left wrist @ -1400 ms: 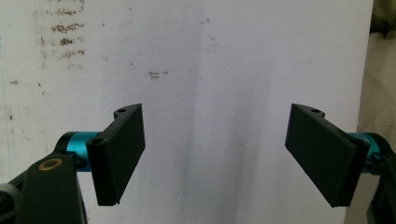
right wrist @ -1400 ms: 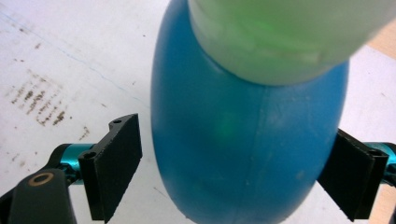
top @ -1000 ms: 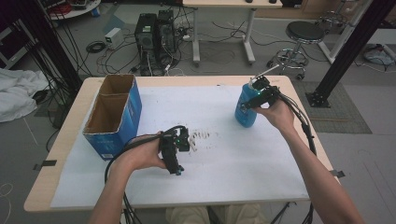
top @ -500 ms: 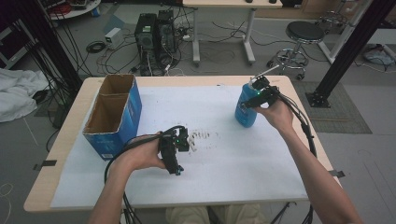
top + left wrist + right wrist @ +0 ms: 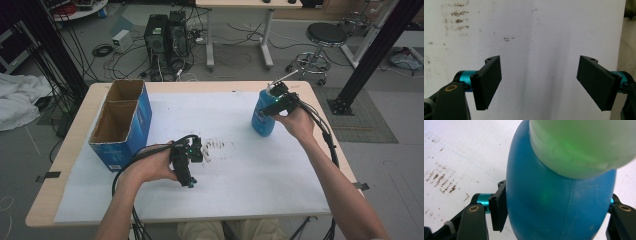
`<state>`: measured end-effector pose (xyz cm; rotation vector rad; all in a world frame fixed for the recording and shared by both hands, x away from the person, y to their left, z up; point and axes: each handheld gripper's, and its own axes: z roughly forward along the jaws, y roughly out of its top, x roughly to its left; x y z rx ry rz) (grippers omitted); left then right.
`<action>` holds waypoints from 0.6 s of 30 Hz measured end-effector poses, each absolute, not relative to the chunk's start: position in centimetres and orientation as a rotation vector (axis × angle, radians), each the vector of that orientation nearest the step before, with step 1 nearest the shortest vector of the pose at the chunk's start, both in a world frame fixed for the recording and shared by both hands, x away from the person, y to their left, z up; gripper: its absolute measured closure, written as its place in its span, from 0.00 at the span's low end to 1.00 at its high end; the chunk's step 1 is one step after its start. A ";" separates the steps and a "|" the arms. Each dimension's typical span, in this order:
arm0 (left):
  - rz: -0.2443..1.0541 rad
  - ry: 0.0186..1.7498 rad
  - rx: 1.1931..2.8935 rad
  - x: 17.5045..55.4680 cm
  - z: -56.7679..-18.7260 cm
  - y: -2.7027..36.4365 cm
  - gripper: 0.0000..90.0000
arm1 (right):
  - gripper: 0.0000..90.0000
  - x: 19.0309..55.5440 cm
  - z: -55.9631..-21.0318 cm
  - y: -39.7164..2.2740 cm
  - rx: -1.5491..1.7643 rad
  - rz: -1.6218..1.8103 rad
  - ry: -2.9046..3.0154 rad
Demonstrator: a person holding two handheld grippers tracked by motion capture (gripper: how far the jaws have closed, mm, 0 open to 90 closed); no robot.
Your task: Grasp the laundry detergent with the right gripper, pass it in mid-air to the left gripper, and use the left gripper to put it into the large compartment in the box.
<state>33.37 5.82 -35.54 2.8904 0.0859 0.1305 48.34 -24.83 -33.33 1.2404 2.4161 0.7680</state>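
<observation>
R claw (image 5: 556, 212) has just been closing, jaws now clamp bottle (image 5: 559, 202) betw. them; L claw (image 5: 544, 82) released, nothing betw. jaws.

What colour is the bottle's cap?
White, tinged green; the right gripper view shows the cap of the bottle best.
</observation>
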 end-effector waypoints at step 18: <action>0.123 0.095 2.892 33.4 -35.7 5.7 0.22 | 0.48 48.3 -34.2 -25.8 1.282 0.844 2.400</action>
